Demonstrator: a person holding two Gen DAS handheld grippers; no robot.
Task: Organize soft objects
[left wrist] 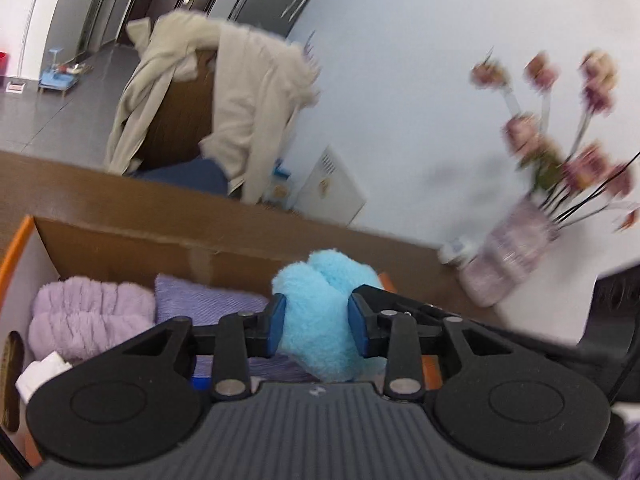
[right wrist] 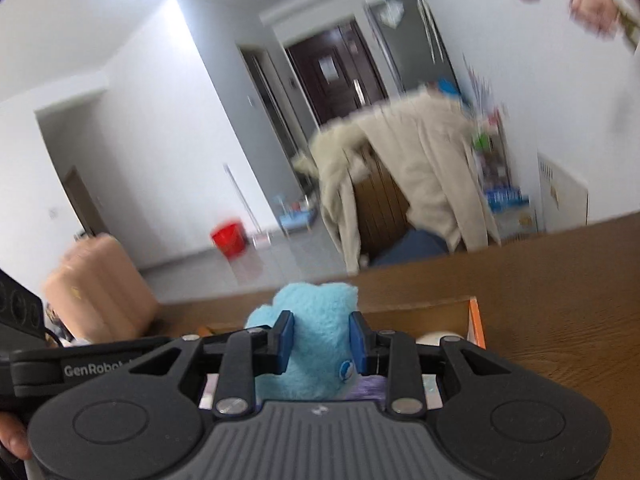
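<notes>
— Was there room over the cardboard box (left wrist: 120,240)?

— Its top stood open, but the lavender towels (left wrist: 92,312) filled the left end, and my own claws were plugged by the blue plush (left wrist: 320,312).

— And on the desk (right wrist: 560,300)?

— Bare wood lay beyond the box's far wall. Toward the right corner the flower vase (left wrist: 512,248) blocked my way; a draped chair (left wrist: 224,120) stood past the far edge.

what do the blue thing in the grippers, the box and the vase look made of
Blue plush: fuzzy synthetic fleece, matte, with a nubby pile; it dents between the pads.
Box: brown cardboard with a dull raw inner face and an orange rim.
Vase: probably clear glass or plastic with a pale purple tint; blur leaves it open.
</notes>
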